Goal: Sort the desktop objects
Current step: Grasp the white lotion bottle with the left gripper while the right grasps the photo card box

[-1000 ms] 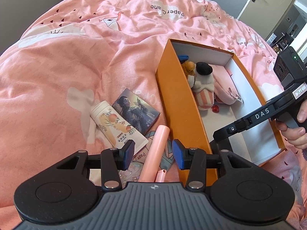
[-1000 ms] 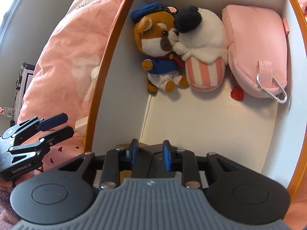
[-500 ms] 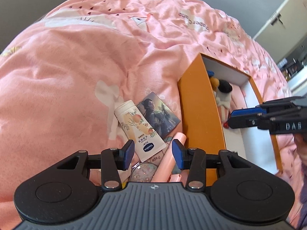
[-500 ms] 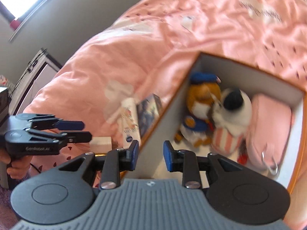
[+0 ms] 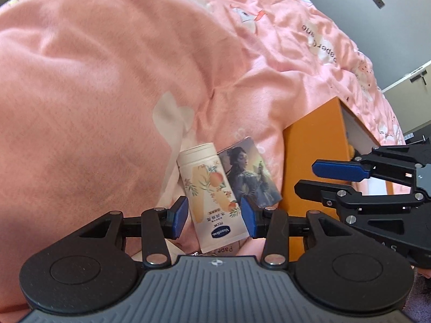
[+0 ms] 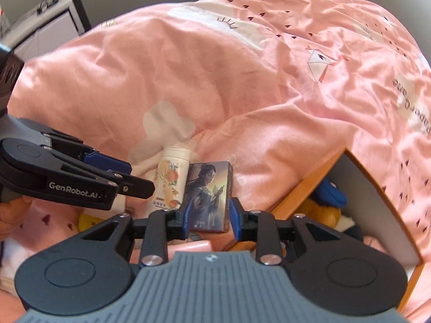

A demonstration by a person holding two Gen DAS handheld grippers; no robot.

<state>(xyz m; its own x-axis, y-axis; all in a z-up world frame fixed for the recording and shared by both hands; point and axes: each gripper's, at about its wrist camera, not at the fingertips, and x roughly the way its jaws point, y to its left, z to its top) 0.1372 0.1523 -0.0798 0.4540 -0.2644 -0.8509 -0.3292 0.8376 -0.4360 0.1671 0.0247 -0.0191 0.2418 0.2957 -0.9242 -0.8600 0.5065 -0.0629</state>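
A cream lotion tube (image 5: 208, 191) with peach print lies on the pink duvet, beside a small box (image 5: 250, 175) printed with a woman's portrait. My left gripper (image 5: 214, 216) is open, its blue pads either side of the tube's lower end. My right gripper (image 6: 211, 216) is open and empty, hovering over the portrait box (image 6: 211, 192); the tube (image 6: 169, 180) lies to its left. The orange box (image 5: 309, 161) stands to the right; plush toys (image 6: 327, 202) show inside it in the right wrist view.
A pink duvet (image 5: 107, 80) covers the whole bed. A pink case (image 6: 191, 246) lies just under my right gripper. A yellow item (image 6: 86, 222) lies at the left. A metal case (image 6: 48, 24) stands beyond the bed.
My right gripper has left the orange box and swung left over the portrait box. My left gripper has moved left from the pink case to the lotion tube. Both stay open.
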